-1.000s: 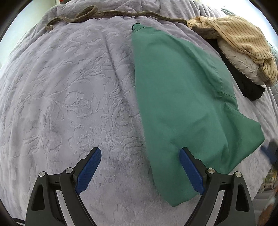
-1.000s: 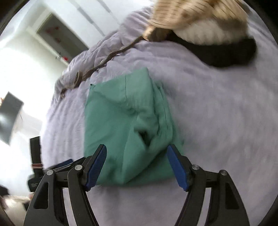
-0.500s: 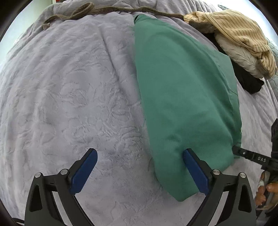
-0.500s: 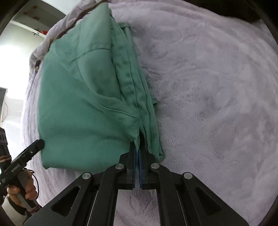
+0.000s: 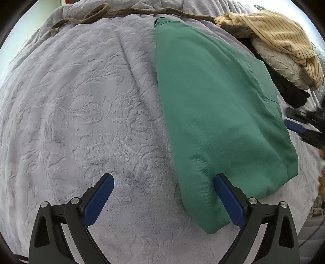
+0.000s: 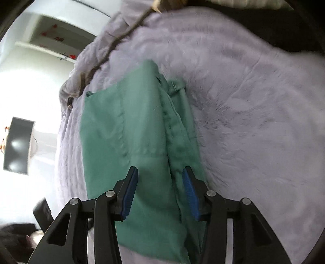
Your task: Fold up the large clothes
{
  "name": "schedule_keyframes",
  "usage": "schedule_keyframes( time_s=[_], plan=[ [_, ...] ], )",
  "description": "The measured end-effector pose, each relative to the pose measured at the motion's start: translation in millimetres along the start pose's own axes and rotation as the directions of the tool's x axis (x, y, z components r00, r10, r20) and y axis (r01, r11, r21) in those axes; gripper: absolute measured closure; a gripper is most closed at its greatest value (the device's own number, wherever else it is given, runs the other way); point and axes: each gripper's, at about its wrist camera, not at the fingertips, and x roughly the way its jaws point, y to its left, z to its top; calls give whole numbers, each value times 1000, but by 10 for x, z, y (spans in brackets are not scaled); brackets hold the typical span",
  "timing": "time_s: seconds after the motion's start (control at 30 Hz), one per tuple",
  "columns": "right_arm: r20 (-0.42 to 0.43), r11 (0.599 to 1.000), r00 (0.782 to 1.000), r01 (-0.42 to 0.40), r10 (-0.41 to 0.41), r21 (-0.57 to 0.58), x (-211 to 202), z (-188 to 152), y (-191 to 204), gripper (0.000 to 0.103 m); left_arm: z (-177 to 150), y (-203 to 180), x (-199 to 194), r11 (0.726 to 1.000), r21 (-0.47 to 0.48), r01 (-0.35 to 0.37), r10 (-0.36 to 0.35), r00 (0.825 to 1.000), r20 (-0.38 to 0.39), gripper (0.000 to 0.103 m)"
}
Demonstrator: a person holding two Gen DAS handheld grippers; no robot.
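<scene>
A folded green garment (image 5: 213,113) lies in a long strip on the lavender bedspread (image 5: 81,113). My left gripper (image 5: 164,195) is open and empty, low over the bed, its right finger by the garment's near end. My right gripper (image 6: 160,193) is open above the garment (image 6: 132,132), jaws on either side of its layered edge, holding nothing. The right gripper also shows at the right edge of the left wrist view (image 5: 298,126).
A pile of clothes, striped yellow (image 5: 274,32), cream and black, sits at the far right of the bed. A brown belt-like strip (image 5: 97,14) lies along the far edge. A dark screen (image 6: 18,146) and white wall stand beyond the bed.
My right gripper was shut on the garment's edge half a second ago; it has opened, let go and lifted back. The garment now lies flatter. The left gripper stayed open, barely moving.
</scene>
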Motion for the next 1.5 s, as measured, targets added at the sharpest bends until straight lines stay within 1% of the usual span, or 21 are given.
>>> schedule_keyframes(
  time_s=[0.03, 0.07, 0.13, 0.23, 0.37, 0.53, 0.57, 0.6, 0.63, 0.67, 0.77, 0.9, 1.07, 1.13, 1.17, 1.27, 1.3, 1.33, 1.4, 1.43, 1.5],
  plan=[
    [-6, 1000, 1000, -27, 27, 2, 34, 31, 8, 92, 2, 0, 1, 1000, 1, -1, 1, 1000, 1, 3],
    [-7, 1000, 1000, -17, 17, -2, 44, 60, 30, 100, 0, -1, 1, 1000, 1, -1, 1, 1000, 2, 3],
    [20, 999, 999, 28, -27, -28, 43, 106, 43, 100, -5, -1, 0, 1000, 1, -2, 2, 1000, 4, 3],
    [-9, 997, 998, 70, -70, -15, 183, 174, -78, 100, -13, -2, 19, 1000, -2, 20, -20, 1000, 6, 3],
    [1, 998, 999, 45, -46, 34, 123, 160, -141, 99, 20, -64, 32, 1000, -2, 13, -13, 1000, -2, 1],
    [70, 998, 996, 56, -54, -29, -229, 156, -60, 91, 106, -51, -84, 1000, 1, 17, -17, 1000, -11, 1],
    [81, 998, 995, 53, -50, -39, -296, 170, -63, 77, 141, -17, -112, 999, -15, 40, -41, 999, -8, 1],
    [85, 998, 995, 47, -44, -42, -340, 196, -73, 48, 172, 15, -123, 998, -31, 62, -63, 998, -9, 1],
    [86, 999, 996, 34, -31, -42, -351, 242, -94, 34, 209, 48, -121, 995, -49, 86, -87, 996, -12, 1],
    [84, 999, 996, 13, -9, -41, -339, 287, -111, 25, 259, 85, -100, 991, -73, 113, -114, 993, -16, 1],
    [24, 998, 998, -63, 64, -23, -166, 419, -206, 25, 364, 117, 39, 972, -112, 206, -212, 976, -51, 1],
    [-77, 992, 989, -128, 128, 4, 260, 605, -328, 25, 385, 34, 325, 939, -139, 315, -332, 936, -118, 1],
    [-140, 972, 962, -235, 236, 23, 618, 801, -351, 25, 372, -109, 589, 907, -143, 397, -417, 893, -168, 1],
    [-136, 961, 951, -274, 278, 49, 716, 903, -336, 25, 393, -147, 644, 899, -149, 413, -434, 886, -165, 1],
    [-131, 954, 946, -291, 297, 67, 751, 937, -347, 27, 395, -149, 678, 897, -156, 414, -437, 884, -165, 1],
    [-131, 939, 935, -309, 329, 149, 904, 1001, -375, 67, 428, -168, 749, 894, -174, 412, -439, 883, -165, 1],
    [-121, 936, 935, -312, 332, 161, 910, 986, -373, 71, 427, -174, 745, 897, -169, 409, -435, 885, -163, 3],
    [-102, 929, 931, -333, 351, 163, 882, 950, -350, 75, 422, -188, 701, 900, -148, 409, -429, 890, -152, 19],
    [-74, 903, 913, -382, 402, 194, 802, 884, -359, 81, 420, -209, 611, 906, -111, 408, -420, 897, -136, 36],
    [-56, 881, 896, -420, 441, 216, 754, 839, -337, 82, 415, -189, 559, 901, -105, 420, -431, 894, -123, 47],
    [-39, 864, 880, -454, 473, 218, 657, 775, -258, 83, 409, -147, 435, 893, -102, 437, -447, 889, -97, 55]
  ],
)
